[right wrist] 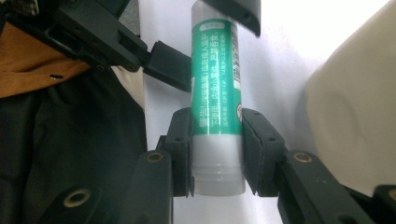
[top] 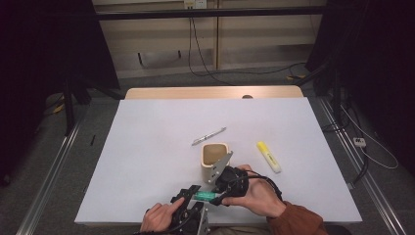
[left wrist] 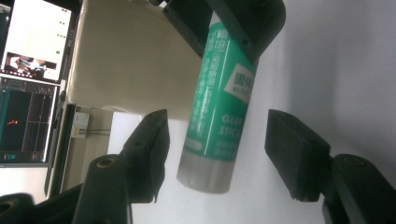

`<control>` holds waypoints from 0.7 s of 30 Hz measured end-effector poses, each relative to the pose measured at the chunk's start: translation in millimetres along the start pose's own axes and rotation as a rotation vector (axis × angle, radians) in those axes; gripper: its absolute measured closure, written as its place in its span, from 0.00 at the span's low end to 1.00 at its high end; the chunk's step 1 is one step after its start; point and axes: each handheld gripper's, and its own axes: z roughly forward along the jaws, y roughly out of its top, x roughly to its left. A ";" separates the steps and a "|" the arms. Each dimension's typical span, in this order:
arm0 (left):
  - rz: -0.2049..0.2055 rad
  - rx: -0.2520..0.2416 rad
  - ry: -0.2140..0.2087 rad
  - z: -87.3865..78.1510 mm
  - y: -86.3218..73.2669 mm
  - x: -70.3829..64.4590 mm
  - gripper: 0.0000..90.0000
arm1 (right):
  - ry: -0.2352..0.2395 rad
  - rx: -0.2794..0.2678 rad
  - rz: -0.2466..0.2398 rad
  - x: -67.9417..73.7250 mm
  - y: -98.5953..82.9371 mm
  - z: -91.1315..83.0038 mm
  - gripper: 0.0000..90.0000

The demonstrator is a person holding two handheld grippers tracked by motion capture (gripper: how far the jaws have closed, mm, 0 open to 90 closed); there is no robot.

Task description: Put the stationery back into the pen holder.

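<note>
pen [top: 209, 136] behind cup [top: 214, 161] | marker [top: 268, 156] right of cup | glue stick [top: 204, 197] in front

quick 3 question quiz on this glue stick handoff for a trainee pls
1. True or false: the right hand-held gripper is shut on the glue stick.
2. The left hand-held gripper has its jaws: A) clamped on the stick, B) open on either side of it?
3. What lies on the table right of the beige cup?

Key: 1 true; 2 B; 3 a yellow highlighter.
</note>
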 end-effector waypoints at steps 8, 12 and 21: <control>0.054 -0.005 0.020 -0.6 2.1 -3.7 0.55 | 0.001 0.007 0.005 0.8 7.5 5.2 0.73; 0.065 -0.007 0.012 -0.9 2.8 -4.6 0.61 | 0.018 -0.005 0.011 1.5 8.2 7.1 0.73; 0.071 -0.012 0.008 0.2 2.1 -5.7 0.71 | 0.034 -0.026 0.025 0.2 5.6 7.9 0.73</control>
